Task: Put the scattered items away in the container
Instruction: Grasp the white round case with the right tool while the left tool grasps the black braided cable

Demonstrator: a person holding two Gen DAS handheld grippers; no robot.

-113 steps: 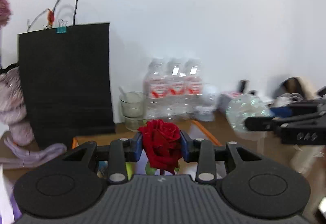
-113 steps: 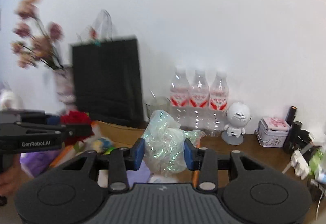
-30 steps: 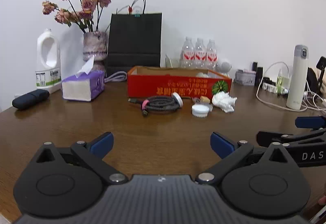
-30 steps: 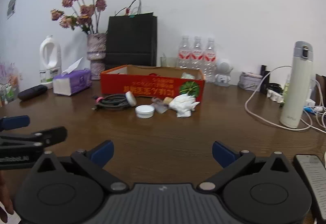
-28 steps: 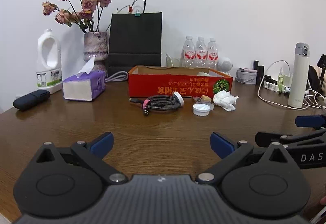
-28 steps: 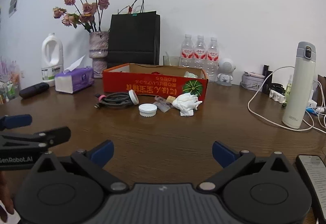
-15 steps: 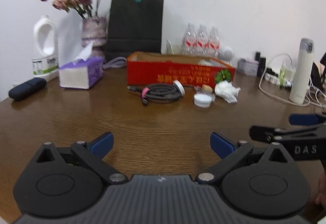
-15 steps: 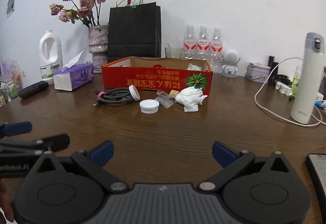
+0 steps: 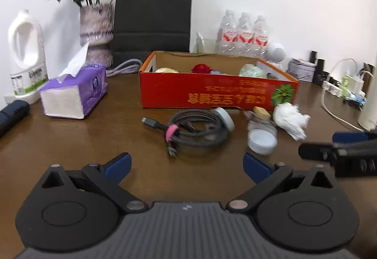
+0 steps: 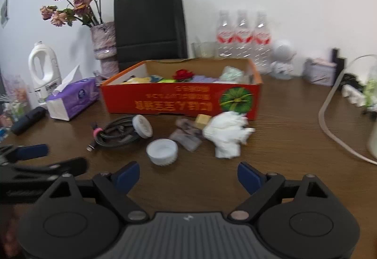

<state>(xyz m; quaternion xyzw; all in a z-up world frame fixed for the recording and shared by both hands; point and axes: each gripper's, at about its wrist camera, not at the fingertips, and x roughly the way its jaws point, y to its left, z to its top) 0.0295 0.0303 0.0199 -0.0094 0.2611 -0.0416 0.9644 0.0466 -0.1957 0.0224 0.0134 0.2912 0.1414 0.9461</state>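
Left gripper (image 9: 186, 166) spread wide and empty, right gripper (image 10: 188, 175) closing on nothing, both short of coiled cable (image 9: 195, 128), white cap (image 10: 162, 151), crumpled tissue (image 10: 227, 135) lying before red box (image 10: 181, 100).

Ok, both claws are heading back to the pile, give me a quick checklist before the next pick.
1. Left claw empty, open: ok.
2. Right claw empty, closing with nothing between its pads: ok.
3. Cable lies ahead of left claw, clear path: ok.
4. Cap lies just ahead of right claw: ok.
5. Box has room left: ok.
6. Claws apart from each other: ok.
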